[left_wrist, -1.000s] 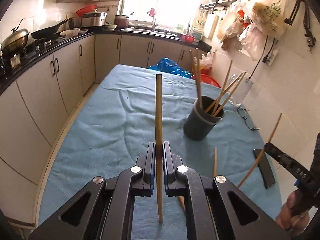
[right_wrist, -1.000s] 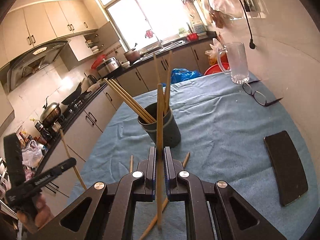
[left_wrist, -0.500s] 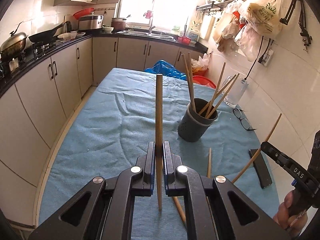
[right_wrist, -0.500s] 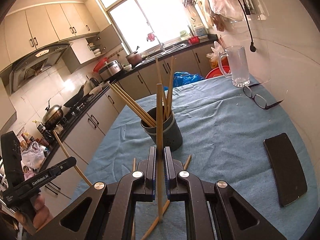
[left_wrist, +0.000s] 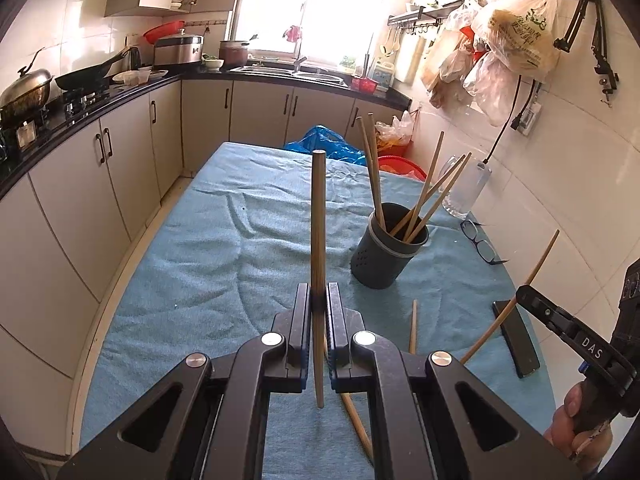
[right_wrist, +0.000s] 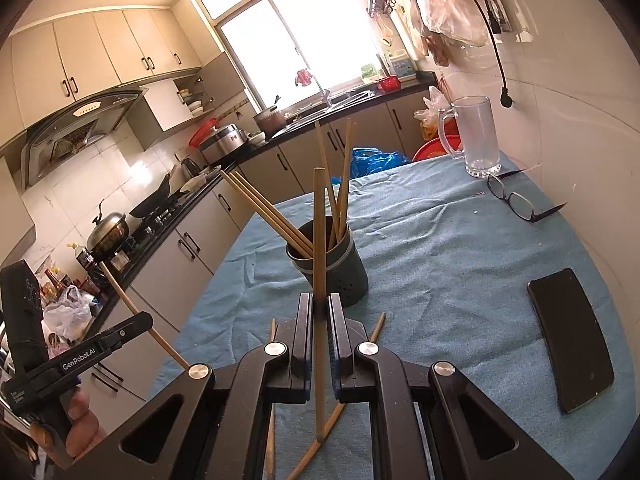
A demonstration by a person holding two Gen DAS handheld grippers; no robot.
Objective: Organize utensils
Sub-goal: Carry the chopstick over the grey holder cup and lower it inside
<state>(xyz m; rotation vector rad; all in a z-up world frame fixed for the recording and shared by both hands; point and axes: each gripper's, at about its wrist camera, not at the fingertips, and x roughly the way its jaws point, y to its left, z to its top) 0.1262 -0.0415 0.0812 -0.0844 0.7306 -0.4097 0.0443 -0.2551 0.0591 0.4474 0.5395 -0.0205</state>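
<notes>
Small kitchen, and the table (left_wrist: 208, 264) wears a wrinkly blue cloth with cabinets running down one side. Each gripper is pinched tight on one chopstick, held upright between the pads. The left gripper (left_wrist: 319, 312) has its stick (left_wrist: 318, 240) with the cup (left_wrist: 386, 254) ahead and off to the right of its fingers. The right gripper (right_wrist: 319, 320) has its own stick (right_wrist: 319, 264), and there the cup (right_wrist: 334, 268) sits almost dead ahead, just past the fingertips.

What could go sideways: the cup already has several chopsticks fanned out at angles, so a new one coming down could knock into them and get deflected, or tip the cup since it looks light. The grip is only a thin pinch partway along a long stick, so any bump could swivel it in the pads. Both hands going for the cup at once could clash too.

View differences: the right camera shows the phone (right_wrist: 572, 340) whole, the glass mug (right_wrist: 476, 136) and the loose sticks (right_wrist: 340, 412) crossing on the cloth under its fingers. The left camera catches the bags (left_wrist: 500, 40) hanging on the wall, plus the right gripper from the side with its stick slanting up. Glasses (left_wrist: 480, 244) show up in both.
</notes>
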